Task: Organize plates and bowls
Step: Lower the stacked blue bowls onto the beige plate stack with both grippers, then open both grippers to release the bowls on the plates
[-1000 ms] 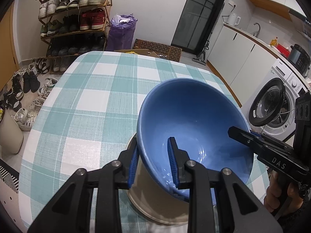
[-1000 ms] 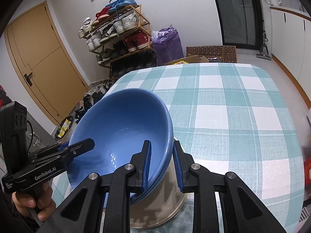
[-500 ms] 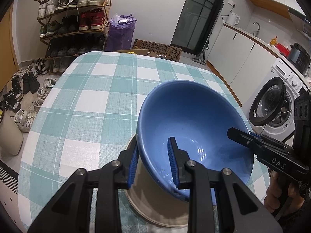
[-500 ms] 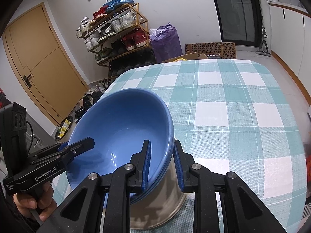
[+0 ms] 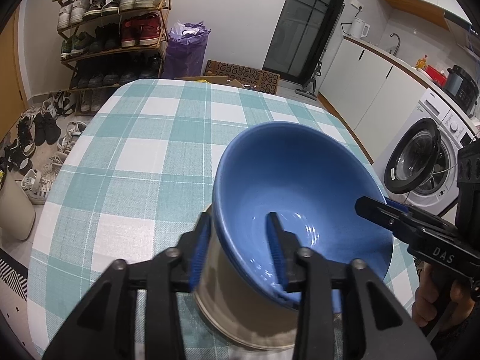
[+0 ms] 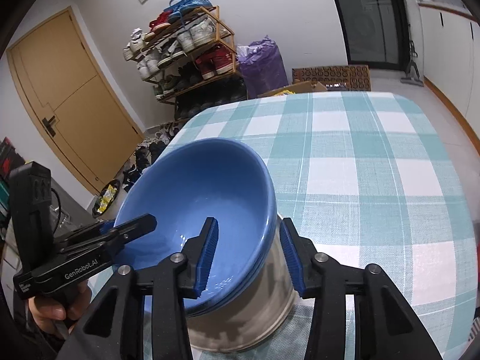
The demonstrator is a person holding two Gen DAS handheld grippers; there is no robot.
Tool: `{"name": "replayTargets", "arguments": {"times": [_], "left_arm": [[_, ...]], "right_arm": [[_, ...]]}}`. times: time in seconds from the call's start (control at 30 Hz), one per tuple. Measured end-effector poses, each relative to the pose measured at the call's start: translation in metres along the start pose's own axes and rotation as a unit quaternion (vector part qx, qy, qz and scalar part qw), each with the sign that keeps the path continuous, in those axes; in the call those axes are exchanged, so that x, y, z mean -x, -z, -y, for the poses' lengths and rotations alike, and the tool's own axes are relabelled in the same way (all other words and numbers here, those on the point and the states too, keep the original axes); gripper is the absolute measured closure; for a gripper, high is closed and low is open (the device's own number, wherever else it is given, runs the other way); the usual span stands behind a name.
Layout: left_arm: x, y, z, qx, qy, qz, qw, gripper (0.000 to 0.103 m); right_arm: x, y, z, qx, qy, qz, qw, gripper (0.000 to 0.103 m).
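The blue bowl [image 5: 288, 186] sits low and centre in both frames, nested on other blue bowls (their stacked rims show in the right wrist view) atop a steel pot [image 6: 258, 315] on the teal checked tablecloth [image 5: 135, 150]. The left gripper [image 5: 237, 249] straddles the near rim, jaws opening, pads clear of it. The right gripper [image 6: 249, 255] straddles the opposite rim, also opening, holding nothing. A shoe rack [image 5: 114, 30] stands upper left.
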State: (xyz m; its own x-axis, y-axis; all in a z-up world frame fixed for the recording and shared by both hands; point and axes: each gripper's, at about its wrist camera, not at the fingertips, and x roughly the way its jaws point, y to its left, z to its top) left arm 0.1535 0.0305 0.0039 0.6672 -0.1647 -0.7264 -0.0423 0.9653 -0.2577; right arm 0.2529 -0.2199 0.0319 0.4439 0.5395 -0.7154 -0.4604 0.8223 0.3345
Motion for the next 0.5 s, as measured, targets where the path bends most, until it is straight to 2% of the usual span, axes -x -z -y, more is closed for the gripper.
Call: {"name": "replayTargets", "arguments": {"times": [0.07,0.13,0.2,0.27,0.3,0.37,0.4,0.43,0.5], "left_arm": [[0.001,0.001,0.001,-0.003,0.000,0.002,1.0000,0.059],[0.003,0.002,0.001,-0.003,-0.002,0.003,1.0000,0.047],[0.004,0.002,0.001,-0.004,-0.006,0.004,1.0000,0.047],[0.005,0.002,0.001,-0.005,-0.004,0.003,1.0000,0.046],[0.006,0.002,0.001,-0.005,-0.005,0.004,1.0000,0.045],[0.007,0.002,0.002,-0.008,-0.006,0.004,0.9999,0.036],[0.008,0.002,0.003,-0.010,-0.006,0.006,0.9999,0.023],[0.011,0.002,0.003,-0.013,-0.006,0.016,0.9998,0.016],[0.017,0.002,0.004,-0.019,0.000,0.028,0.9994,0.010]], "right_arm": [[0.003,0.001,-0.002,0.007,0.001,0.004,1.000,0.052],[0.006,0.002,-0.002,0.009,-0.003,0.005,1.000,0.052],[0.009,0.002,-0.002,0.011,-0.002,0.006,1.000,0.047],[0.010,0.003,-0.002,0.013,-0.008,0.005,1.000,0.032],[0.011,0.004,-0.002,0.015,-0.014,0.005,1.000,0.030],[0.013,0.004,-0.004,0.022,-0.015,0.007,1.000,0.020],[0.014,0.004,-0.005,0.025,-0.013,0.008,1.000,0.018],[0.016,0.005,-0.006,0.027,-0.012,0.010,1.000,0.016],[0.017,0.006,-0.007,0.029,-0.014,0.009,0.999,0.014]]}}
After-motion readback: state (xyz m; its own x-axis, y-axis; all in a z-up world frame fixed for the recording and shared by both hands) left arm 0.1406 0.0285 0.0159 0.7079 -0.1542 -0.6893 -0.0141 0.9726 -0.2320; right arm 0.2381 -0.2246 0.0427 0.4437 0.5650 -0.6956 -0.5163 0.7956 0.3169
